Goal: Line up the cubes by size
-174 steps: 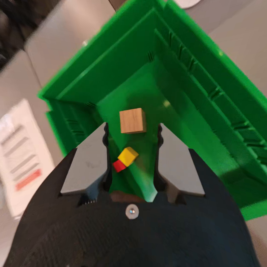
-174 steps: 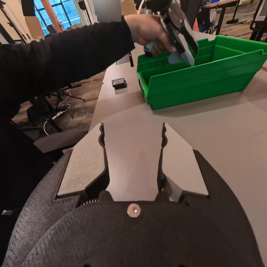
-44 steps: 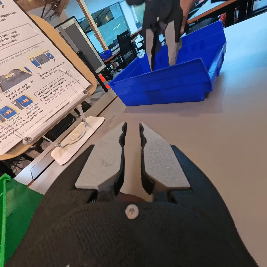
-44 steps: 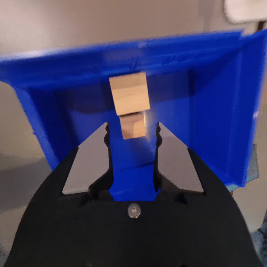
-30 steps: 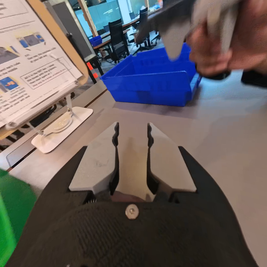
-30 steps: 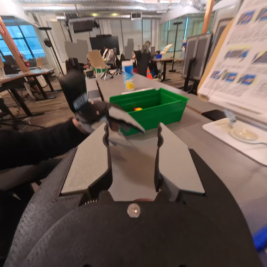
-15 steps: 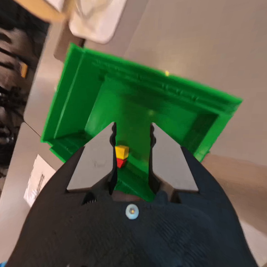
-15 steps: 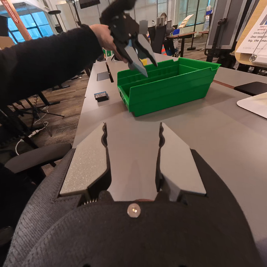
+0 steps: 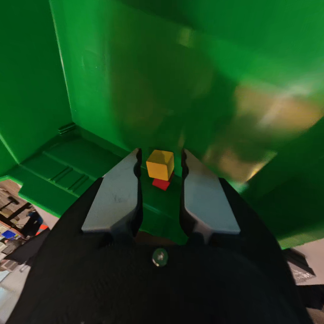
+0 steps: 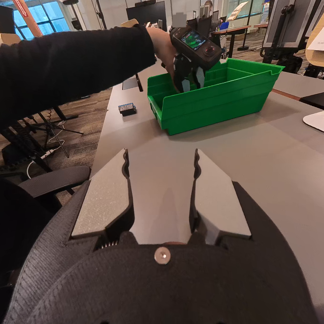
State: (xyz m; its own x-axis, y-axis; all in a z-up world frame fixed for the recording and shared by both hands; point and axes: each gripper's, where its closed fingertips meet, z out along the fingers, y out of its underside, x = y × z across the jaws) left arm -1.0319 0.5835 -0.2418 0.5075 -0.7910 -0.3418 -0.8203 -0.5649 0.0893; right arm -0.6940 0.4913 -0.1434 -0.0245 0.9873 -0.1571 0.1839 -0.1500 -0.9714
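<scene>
A yellow cube point(image 9: 160, 164) sits on the floor of a green bin point(image 9: 105, 70), with a smaller red cube point(image 9: 161, 184) touching its near side. My left gripper point(image 9: 160, 154) is open inside the bin, its fingertips on either side of the yellow cube and not touching it. In the right wrist view the left gripper point(image 10: 192, 82) reaches down into the green bin point(image 10: 210, 105), and the cubes are hidden by the bin wall. My right gripper point(image 10: 160, 152) is open and empty above the grey table point(image 10: 228, 157), well short of the bin.
A small black box point(image 10: 127, 109) lies on the table left of the bin. A white stand base point(image 10: 315, 121) is at the right edge. A black office chair point(image 10: 52, 180) stands off the table's left edge. The person's sleeved arm point(image 10: 70, 61) crosses above.
My left gripper swung from facing the blue bin to the green bin, then dropped inside, closing in on the yellow cube. My right gripper stayed open, tilting down toward the table.
</scene>
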